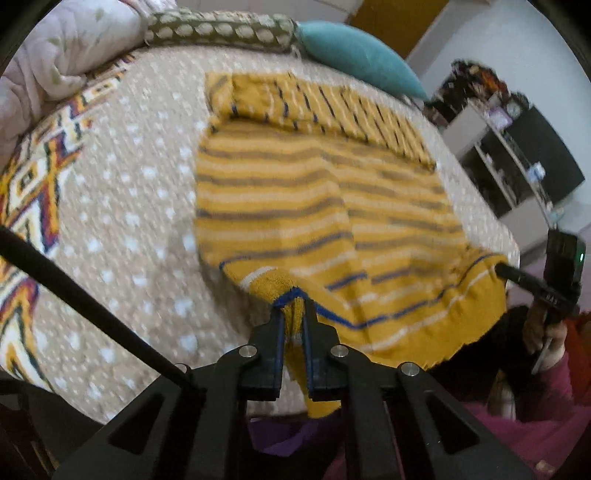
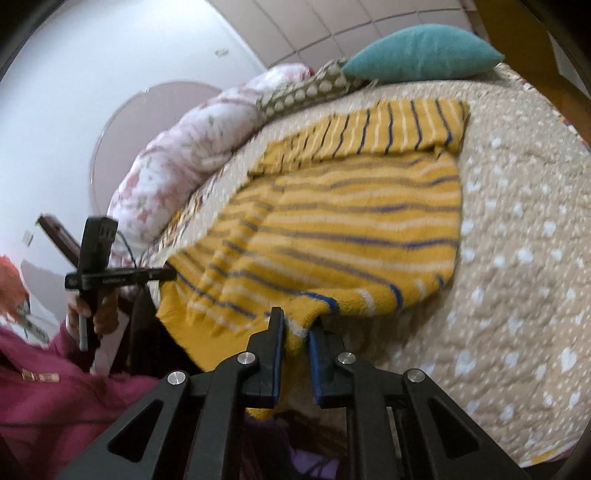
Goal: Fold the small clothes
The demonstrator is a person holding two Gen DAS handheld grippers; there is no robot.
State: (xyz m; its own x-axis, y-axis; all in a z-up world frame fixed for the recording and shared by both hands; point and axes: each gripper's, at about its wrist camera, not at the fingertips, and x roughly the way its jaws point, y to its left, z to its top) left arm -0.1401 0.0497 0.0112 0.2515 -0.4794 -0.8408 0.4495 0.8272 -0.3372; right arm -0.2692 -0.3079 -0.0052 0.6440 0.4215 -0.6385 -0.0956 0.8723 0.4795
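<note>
A small mustard-yellow sweater (image 1: 317,206) with blue, grey and white stripes lies spread on the bed, its sleeves folded across the far end. My left gripper (image 1: 294,306) is shut on the sweater's near hem at its left corner. My right gripper (image 2: 297,325) is shut on the hem at the other corner (image 2: 295,332). The hem is lifted off the bed between them and hangs over the bed's near edge. In the left wrist view the right gripper (image 1: 502,269) shows at the far right; in the right wrist view the left gripper (image 2: 170,275) shows at the left.
The bed has a beige quilt (image 1: 140,206) with white hearts. A teal cushion (image 1: 358,55), a dotted olive pillow (image 1: 221,29) and a floral duvet (image 2: 177,155) lie along its far side. Dark shelves (image 1: 517,155) stand beyond the bed. The person's magenta sleeve (image 2: 55,376) is nearby.
</note>
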